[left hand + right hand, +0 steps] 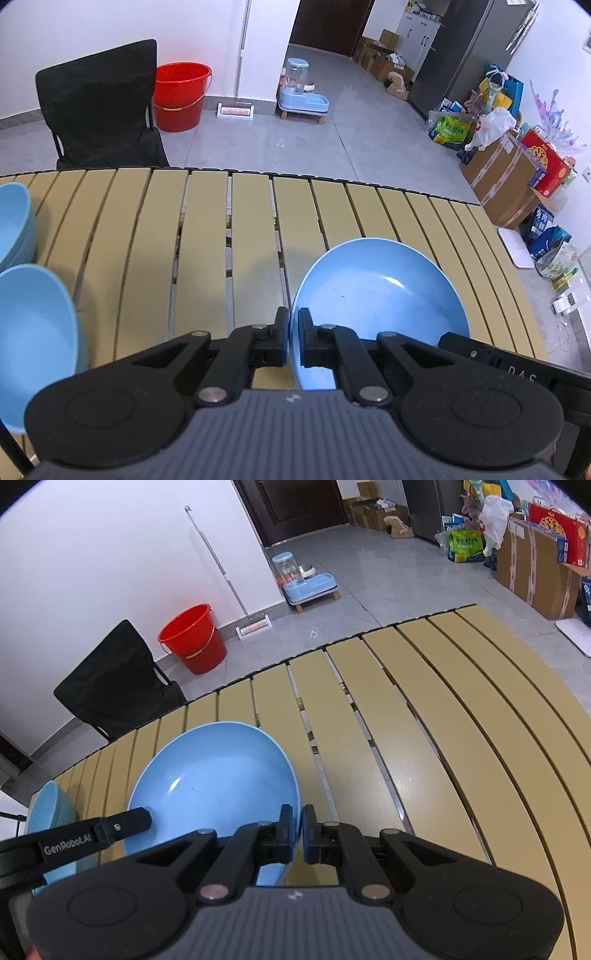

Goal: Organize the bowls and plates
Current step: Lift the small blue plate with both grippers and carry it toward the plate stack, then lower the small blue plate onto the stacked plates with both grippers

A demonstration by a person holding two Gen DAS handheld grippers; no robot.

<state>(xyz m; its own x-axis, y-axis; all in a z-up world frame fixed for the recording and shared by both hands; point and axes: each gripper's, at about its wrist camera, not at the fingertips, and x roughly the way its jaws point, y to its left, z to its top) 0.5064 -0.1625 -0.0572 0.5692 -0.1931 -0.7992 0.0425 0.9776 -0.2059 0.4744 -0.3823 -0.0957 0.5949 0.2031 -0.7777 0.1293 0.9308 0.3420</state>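
Beside the held plate (380, 291) sit blue bowls (33, 325).

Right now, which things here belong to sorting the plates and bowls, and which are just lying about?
Job:
shallow blue plastic plate, its rim pinched by left tool and right tool
pale blue plastic bowls

Lying about:
red plastic bucket
black fabric chair
blue pet feeder
cardboard boxes

My left gripper (293, 325), black linkage fingers, silver pivot pins, ribbed grey body; my right gripper (297, 821) alike, white "GenRobot.AI" lettering.
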